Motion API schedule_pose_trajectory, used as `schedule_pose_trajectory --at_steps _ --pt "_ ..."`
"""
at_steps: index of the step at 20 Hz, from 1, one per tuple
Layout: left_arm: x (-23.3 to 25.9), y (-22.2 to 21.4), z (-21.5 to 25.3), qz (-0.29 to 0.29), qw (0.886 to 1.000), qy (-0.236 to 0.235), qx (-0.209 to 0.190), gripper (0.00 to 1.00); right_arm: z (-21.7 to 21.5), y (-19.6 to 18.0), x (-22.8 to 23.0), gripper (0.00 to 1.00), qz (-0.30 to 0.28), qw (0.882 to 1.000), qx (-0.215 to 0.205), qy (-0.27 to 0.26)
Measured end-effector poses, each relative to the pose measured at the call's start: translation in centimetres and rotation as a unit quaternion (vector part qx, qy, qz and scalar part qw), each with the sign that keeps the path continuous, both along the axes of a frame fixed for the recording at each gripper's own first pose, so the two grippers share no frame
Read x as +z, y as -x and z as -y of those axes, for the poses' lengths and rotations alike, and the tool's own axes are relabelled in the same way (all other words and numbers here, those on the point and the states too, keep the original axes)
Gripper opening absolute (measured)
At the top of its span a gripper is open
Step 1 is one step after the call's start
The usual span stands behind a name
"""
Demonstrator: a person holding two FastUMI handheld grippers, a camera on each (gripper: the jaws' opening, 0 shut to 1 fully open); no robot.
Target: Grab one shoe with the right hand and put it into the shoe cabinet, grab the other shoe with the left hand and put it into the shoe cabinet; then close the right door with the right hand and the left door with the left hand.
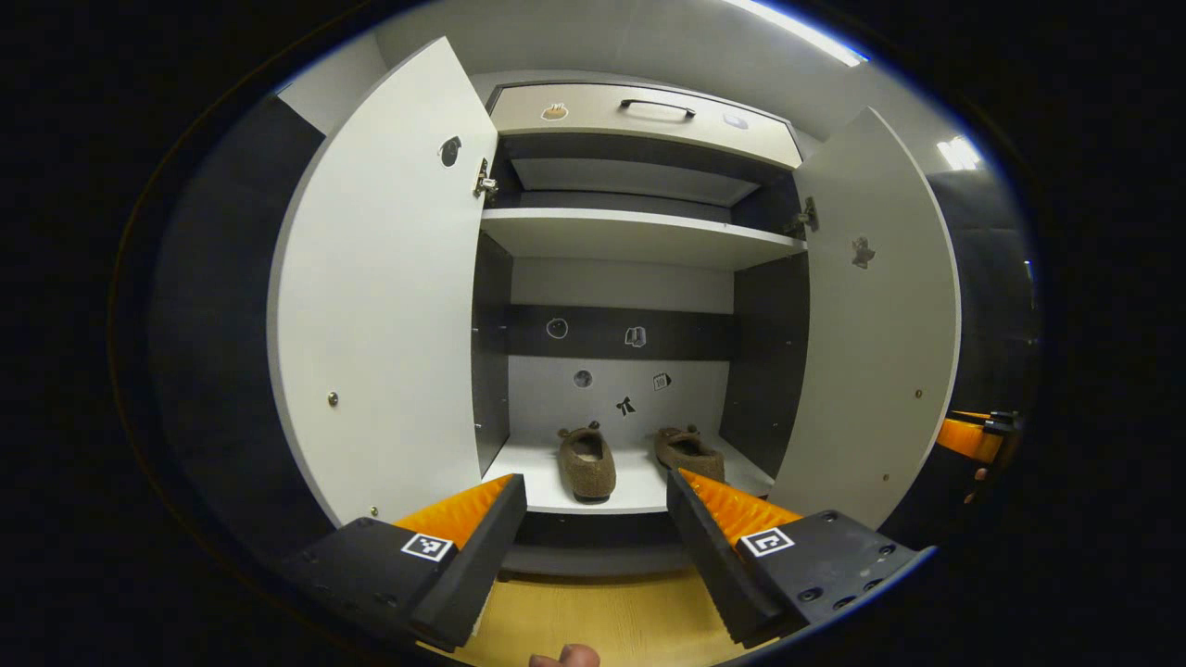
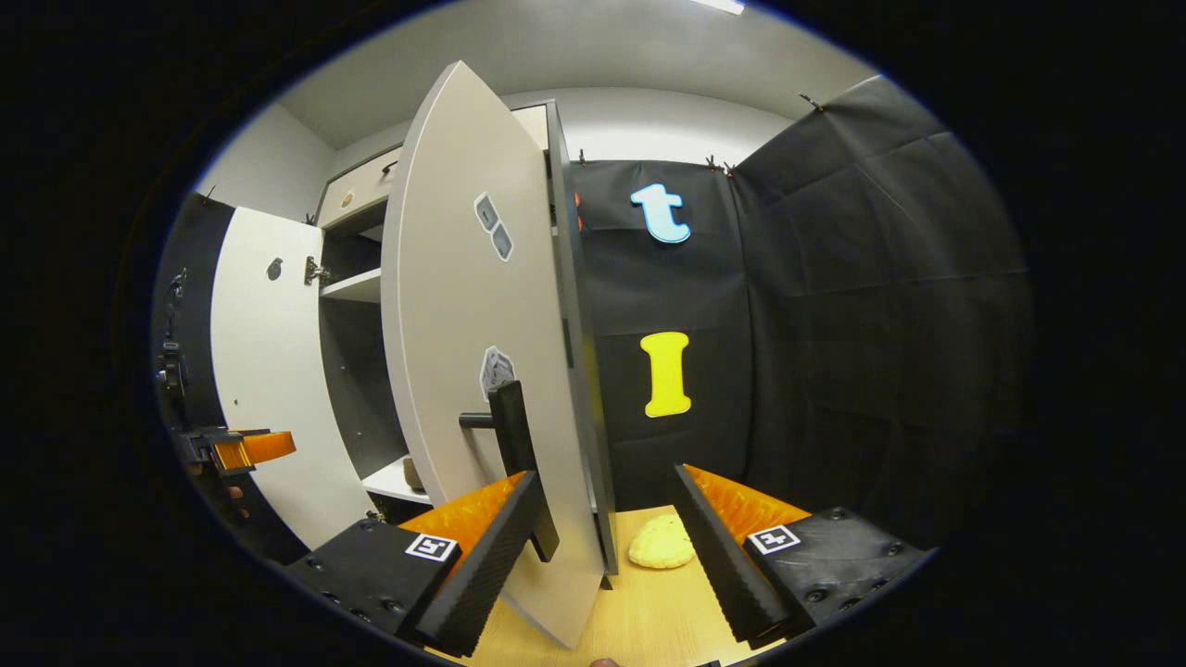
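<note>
In the left gripper view two brown fuzzy shoes, one on the left point(image 1: 586, 461) and one on the right point(image 1: 690, 451), rest on the bottom shelf point(image 1: 537, 468) of the open shoe cabinet. My left gripper point(image 1: 598, 519) hangs open in front of the cabinet, apart from the shoes. Both white doors, the left door point(image 1: 380, 306) and the right door point(image 1: 880, 315), stand wide open. In the right gripper view my right gripper point(image 2: 607, 519) is open, close behind the outer face of the right door point(image 2: 482, 352); its black handle point(image 2: 514, 445) sits just above the left finger. The left gripper point(image 2: 246, 449) shows far left.
A drawer with a dark handle point(image 1: 656, 106) tops the cabinet, above an upper shelf point(image 1: 639, 232). A yellow lumpy object point(image 2: 661, 543) lies on the wooden floor point(image 2: 649, 602) beside the right door. Black cloth walls point(image 2: 834, 324) close in the right side.
</note>
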State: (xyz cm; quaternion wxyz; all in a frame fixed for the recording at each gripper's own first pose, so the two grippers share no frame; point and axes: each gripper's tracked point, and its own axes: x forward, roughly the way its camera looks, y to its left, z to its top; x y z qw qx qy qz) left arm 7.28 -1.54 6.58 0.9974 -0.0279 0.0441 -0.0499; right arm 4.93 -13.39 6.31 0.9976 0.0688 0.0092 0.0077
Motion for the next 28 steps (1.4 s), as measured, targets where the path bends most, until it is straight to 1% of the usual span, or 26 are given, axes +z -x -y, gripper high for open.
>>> schedule_pose_trajectory --at_steps 4,5,6,9,12,14,19,22,25,28 --pt "-0.8 1.1 -1.4 -0.007 1.000 -0.004 0.003 0.97 -2.9 -0.4 -0.3 0.98 -0.004 0.999 0.030 -0.013" --pt "-1.2 1.3 -1.7 -0.010 1.000 -0.004 0.004 0.97 -3.8 -0.6 -0.3 1.00 -0.005 0.999 0.038 -0.016" --pt "-1.3 1.5 -2.1 -0.013 1.000 -0.002 0.006 0.97 -4.7 -0.9 -0.4 0.98 -0.006 0.999 0.046 -0.018" --pt "-1.9 2.2 -2.8 -0.018 1.000 0.000 0.005 0.97 -7.8 -1.9 -0.6 0.98 -0.007 0.998 0.066 -0.021" --pt "-2.2 2.9 -3.4 -0.025 1.000 -0.005 0.002 0.97 -11.0 -3.4 -0.8 0.98 -0.009 0.996 0.085 -0.012" --pt "-2.2 3.4 -3.8 -0.025 1.000 -0.005 0.001 0.97 -12.3 -3.9 -1.0 0.98 -0.007 0.996 0.094 -0.001" --pt "-2.3 4.5 -5.4 -0.030 1.000 0.003 0.008 0.97 -14.9 -6.1 -1.2 0.98 -0.006 0.994 0.106 0.006" --pt "-2.3 5.1 -7.0 -0.030 0.999 0.007 0.016 0.97 -15.8 -7.0 -1.3 0.98 -0.002 0.994 0.107 0.005" --pt "-2.5 6.2 -8.0 -0.032 0.999 0.017 0.009 0.97 -16.6 -7.9 -1.3 0.98 0.001 0.994 0.105 0.008" --pt "-2.4 7.6 -9.8 -0.030 0.999 0.012 0.012 0.97 -17.3 -8.8 -1.3 0.98 0.005 0.995 0.103 0.015"
